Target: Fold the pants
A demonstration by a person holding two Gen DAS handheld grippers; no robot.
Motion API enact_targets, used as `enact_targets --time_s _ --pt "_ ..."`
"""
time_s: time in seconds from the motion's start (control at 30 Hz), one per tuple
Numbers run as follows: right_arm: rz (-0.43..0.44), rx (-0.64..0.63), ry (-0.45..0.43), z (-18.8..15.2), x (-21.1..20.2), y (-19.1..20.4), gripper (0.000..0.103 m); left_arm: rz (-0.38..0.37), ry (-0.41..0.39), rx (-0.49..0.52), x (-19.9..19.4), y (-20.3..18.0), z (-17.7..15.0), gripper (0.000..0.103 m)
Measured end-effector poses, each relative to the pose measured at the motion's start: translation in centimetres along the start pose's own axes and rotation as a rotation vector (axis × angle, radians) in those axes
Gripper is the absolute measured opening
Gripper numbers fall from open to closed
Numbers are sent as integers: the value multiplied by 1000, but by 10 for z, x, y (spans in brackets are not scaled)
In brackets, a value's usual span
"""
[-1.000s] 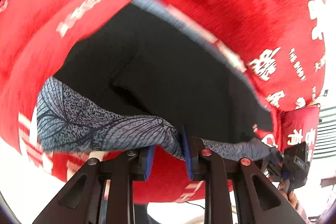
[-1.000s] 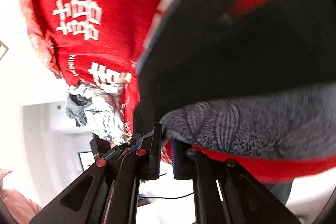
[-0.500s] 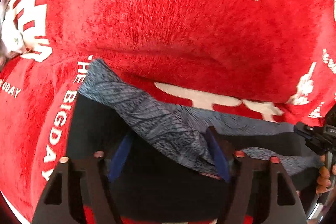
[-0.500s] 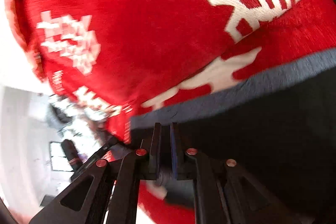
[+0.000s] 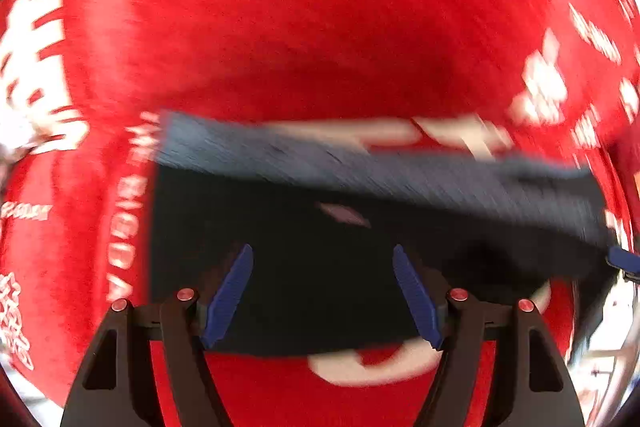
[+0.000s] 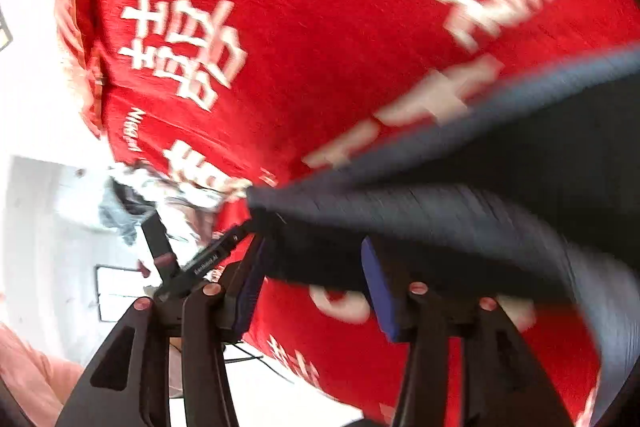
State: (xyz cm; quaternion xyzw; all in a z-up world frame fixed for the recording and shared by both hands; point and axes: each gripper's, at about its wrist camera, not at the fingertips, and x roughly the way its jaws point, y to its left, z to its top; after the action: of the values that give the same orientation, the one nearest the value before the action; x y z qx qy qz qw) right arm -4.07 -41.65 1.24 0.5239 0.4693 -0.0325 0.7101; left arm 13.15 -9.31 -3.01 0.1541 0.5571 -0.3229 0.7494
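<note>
The dark pants [image 5: 320, 227] lie folded on the red cloth with white characters [image 5: 320, 27], a grey-blue patterned band along their far edge. My left gripper [image 5: 322, 287] is open just above the dark fabric, holding nothing. In the right wrist view the pants [image 6: 480, 195] stretch to the right, and my right gripper [image 6: 316, 279] is open with the pants' corner between its blue pads, not clamped. Both views are motion-blurred.
The red cloth [image 6: 320, 27] covers the whole work surface. A crumpled pale garment [image 6: 160, 187] lies at its left edge in the right wrist view. The other gripper's black body [image 6: 192, 259] shows beside it. White floor lies beyond.
Both grippers carried the patterned edge over onto the pants, then opened and let go. The left opened first; the right was still shut half a second ago.
</note>
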Motion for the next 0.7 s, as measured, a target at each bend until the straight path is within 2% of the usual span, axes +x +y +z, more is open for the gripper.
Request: enact_targets --time_s 0.03,0.1,0.17,0.23,0.33,0.43,0.5,0.63,0.7 --pt "-20 53 -3 -12 -7 -13 53 -24 18 35 5 -15 -5 74" --pt "-33 183 -40 -38 -24 -46 56 -122 64 98 14 -53 -11 74" --pt "-34 364 -117 -70 -49 -90 60 -241 113 156 22 -94 -14 74" --pt "-28 515 -193 -100 -76 -127 65 -304 138 221 31 -132 -16 74" --pt "-61 687 -306 -149 -115 -172 71 -313 147 290 40 -180 -19 74" --pt "-172 757 -355 -182 -150 -203 71 -325 156 329 45 -213 -21 74" --pt "-229 775 -347 -200 -162 -224 71 -318 163 347 46 -229 -22 74" --pt "-331 763 -257 -212 -157 -262 71 -292 195 391 57 -256 -29 74" --pt "-270 785 -248 -222 -154 -288 71 -278 200 410 64 -265 -30 74"
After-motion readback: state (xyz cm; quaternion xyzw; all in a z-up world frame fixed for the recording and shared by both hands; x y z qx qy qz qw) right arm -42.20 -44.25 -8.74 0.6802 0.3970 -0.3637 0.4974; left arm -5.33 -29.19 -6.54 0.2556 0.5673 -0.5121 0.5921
